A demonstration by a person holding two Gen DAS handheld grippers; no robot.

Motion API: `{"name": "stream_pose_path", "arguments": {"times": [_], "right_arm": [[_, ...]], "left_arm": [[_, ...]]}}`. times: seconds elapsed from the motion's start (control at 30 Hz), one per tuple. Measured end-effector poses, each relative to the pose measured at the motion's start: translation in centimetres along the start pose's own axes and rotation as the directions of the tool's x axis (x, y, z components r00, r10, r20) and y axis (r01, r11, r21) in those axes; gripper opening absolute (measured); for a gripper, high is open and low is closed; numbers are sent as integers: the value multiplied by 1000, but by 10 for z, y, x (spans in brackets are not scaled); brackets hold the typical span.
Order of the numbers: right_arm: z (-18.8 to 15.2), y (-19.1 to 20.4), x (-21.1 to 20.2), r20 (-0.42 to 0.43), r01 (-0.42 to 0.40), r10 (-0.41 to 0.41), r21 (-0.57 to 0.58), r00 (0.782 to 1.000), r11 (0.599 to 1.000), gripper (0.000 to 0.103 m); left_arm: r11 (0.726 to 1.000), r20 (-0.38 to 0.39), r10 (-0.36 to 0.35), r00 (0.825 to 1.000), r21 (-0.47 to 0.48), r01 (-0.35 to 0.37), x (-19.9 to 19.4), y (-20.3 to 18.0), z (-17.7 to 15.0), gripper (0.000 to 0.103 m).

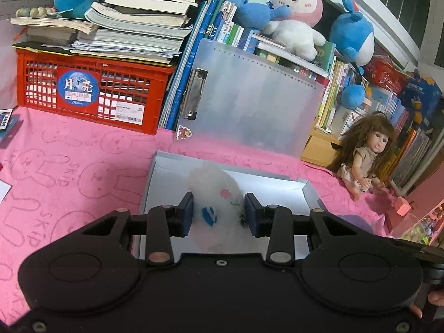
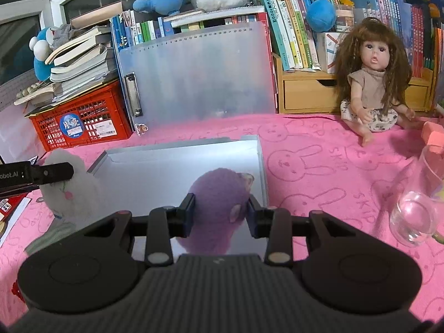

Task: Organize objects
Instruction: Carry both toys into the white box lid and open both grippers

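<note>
Left wrist view: the left tongs [image 1: 218, 213] are closed about a white plush toy [image 1: 215, 194], blue pads pressing its sides. The toy hangs over the shallow grey box [image 1: 312, 194] that lies on the pink bunny-print cloth [image 1: 69, 172] covering the table. Whether the toy's base touches the box floor cannot be told. A red crate [image 1: 91, 94] under stacked books and a frosted clipboard [image 1: 258, 105] stand behind.

Right wrist view: the right tongs [image 2: 221, 215] grip a purple plush toy [image 2: 219, 194] over the box's right half, near its right wall [image 2: 262, 166]. The left tongs appear at the left edge, the white toy at the box's left rim. A doll [image 2: 373, 83] sits well apart; a clear glass [image 2: 413, 216] lies near, to the right.

Judgement: placing step, both toys to be set in the box. Advice: lower each until the plush settles on the floor, keep the white toy inside the left rim, leave a gap between the toys, open the tongs fully before lifting straight up, and avoid swinging toward the glass.
</note>
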State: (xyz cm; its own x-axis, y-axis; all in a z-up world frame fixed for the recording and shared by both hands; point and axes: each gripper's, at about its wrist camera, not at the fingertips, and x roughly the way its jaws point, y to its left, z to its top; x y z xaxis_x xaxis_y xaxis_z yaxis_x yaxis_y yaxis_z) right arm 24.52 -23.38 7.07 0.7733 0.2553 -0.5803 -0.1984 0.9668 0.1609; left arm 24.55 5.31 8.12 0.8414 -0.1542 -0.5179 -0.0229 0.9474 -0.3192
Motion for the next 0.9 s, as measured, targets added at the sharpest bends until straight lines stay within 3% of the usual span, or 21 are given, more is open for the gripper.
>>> {"name": "stream_pose_path", "arguments": {"times": [0.5, 0.9], "right_arm": [[-5, 2, 33, -58, -13, 13, 3, 998, 1000, 42], [-11, 3, 49, -106, -7, 8, 5, 994, 1000, 42]], "left_arm": [[998, -66, 48, 997, 36, -46, 44, 4, -11, 36], [997, -95, 66, 993, 47, -62, 58, 11, -20, 37]]}}
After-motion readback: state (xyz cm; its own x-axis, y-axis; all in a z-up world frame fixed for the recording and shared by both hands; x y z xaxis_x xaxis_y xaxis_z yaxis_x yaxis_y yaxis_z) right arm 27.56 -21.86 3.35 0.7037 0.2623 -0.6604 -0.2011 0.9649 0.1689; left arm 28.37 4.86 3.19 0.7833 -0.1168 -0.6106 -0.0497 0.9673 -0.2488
